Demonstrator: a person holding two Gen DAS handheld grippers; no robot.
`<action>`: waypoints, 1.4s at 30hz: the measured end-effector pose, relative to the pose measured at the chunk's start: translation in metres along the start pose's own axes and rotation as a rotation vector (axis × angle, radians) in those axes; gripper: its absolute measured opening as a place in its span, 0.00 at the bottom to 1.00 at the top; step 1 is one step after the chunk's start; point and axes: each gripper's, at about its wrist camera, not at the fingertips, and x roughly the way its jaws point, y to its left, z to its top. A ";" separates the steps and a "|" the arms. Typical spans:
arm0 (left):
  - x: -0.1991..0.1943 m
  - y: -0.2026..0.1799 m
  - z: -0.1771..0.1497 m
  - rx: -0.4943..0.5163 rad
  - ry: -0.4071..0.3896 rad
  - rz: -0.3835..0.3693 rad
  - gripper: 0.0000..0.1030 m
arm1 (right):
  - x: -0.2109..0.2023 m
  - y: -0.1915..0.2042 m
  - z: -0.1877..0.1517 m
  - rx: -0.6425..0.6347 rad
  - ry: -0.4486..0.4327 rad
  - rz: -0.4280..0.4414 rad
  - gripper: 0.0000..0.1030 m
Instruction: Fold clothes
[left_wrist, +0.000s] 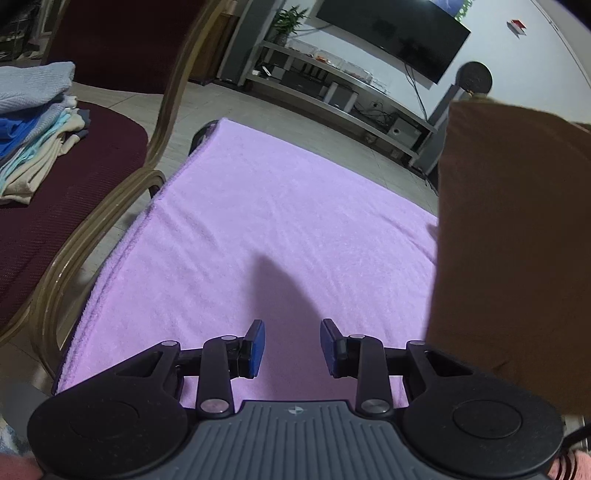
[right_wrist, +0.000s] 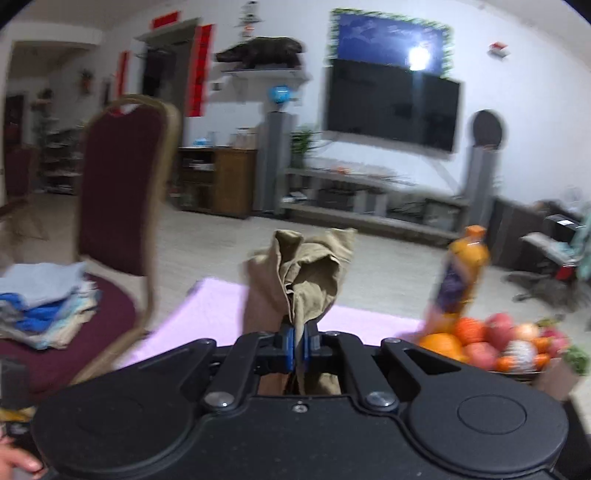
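Observation:
A brown garment (left_wrist: 513, 236) hangs at the right of the left wrist view, above the pink towel (left_wrist: 280, 229) that covers the table. My left gripper (left_wrist: 291, 347) hovers over the towel, open, with nothing between its blue pads. In the right wrist view my right gripper (right_wrist: 296, 349) is shut on a bunched fold of the same brown garment (right_wrist: 306, 273), which rises above the jaws and also hangs down behind them.
A dark red chair (left_wrist: 74, 177) at the left holds a stack of folded clothes (left_wrist: 33, 122), also seen as folded clothes (right_wrist: 48, 302). A fruit bowl (right_wrist: 498, 343) and an orange bottle (right_wrist: 461, 273) stand at the right. A TV (right_wrist: 391, 107) and shelf stand beyond.

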 end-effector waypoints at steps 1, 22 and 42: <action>0.000 0.001 0.000 -0.005 -0.007 0.012 0.30 | 0.004 0.003 -0.003 -0.013 0.001 0.029 0.05; 0.052 -0.048 -0.024 0.197 0.126 0.081 0.32 | 0.166 -0.087 -0.073 -0.054 0.383 -0.161 0.32; 0.140 -0.071 0.041 0.089 0.320 -0.029 0.42 | 0.156 -0.193 -0.168 0.707 0.444 0.077 0.70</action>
